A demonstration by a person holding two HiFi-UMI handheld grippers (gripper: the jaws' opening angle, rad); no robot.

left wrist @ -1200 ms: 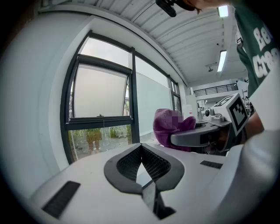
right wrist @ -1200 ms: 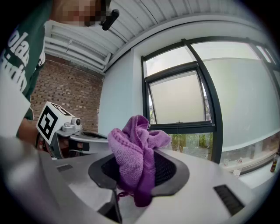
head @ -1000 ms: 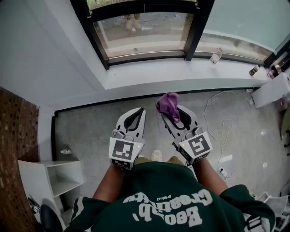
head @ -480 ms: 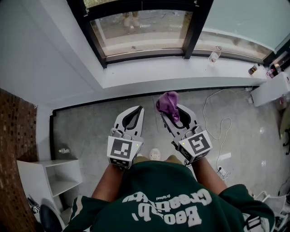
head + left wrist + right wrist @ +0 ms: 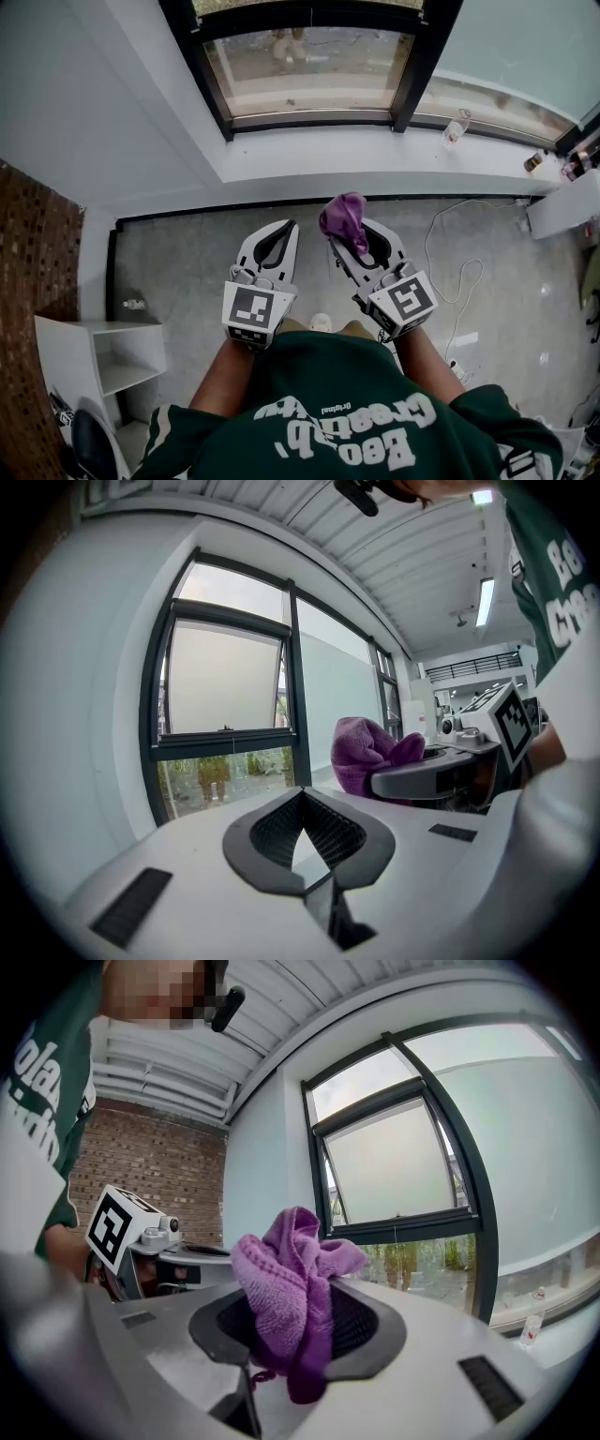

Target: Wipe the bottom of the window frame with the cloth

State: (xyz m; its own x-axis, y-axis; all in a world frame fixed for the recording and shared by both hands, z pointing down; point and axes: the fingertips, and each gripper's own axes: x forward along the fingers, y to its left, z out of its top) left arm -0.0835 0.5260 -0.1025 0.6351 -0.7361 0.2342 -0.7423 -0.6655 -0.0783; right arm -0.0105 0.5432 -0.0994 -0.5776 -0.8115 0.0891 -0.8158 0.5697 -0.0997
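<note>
A bunched purple cloth [image 5: 344, 221] sticks up from my right gripper [image 5: 349, 235], which is shut on it; the same cloth [image 5: 295, 1288] fills the jaws in the right gripper view. My left gripper [image 5: 287, 228] is shut and holds nothing, its jaws pressed together [image 5: 302, 801]. Both grippers hover above the grey floor, short of the white sill [image 5: 375, 159]. Beyond the sill runs the black bottom rail of the window frame [image 5: 309, 119]. From the left gripper view the cloth [image 5: 366, 754] shows to the right.
A plastic bottle [image 5: 456, 127] stands on the sill at the right, with small items [image 5: 535, 162] further along. A white cable [image 5: 450, 253] lies on the floor at the right. A white shelf unit [image 5: 103, 354] stands at the lower left beside a brick wall [image 5: 28, 309].
The window and sill have shifted slightly down and right in the head view. Both grippers keep their places, the cloth still held.
</note>
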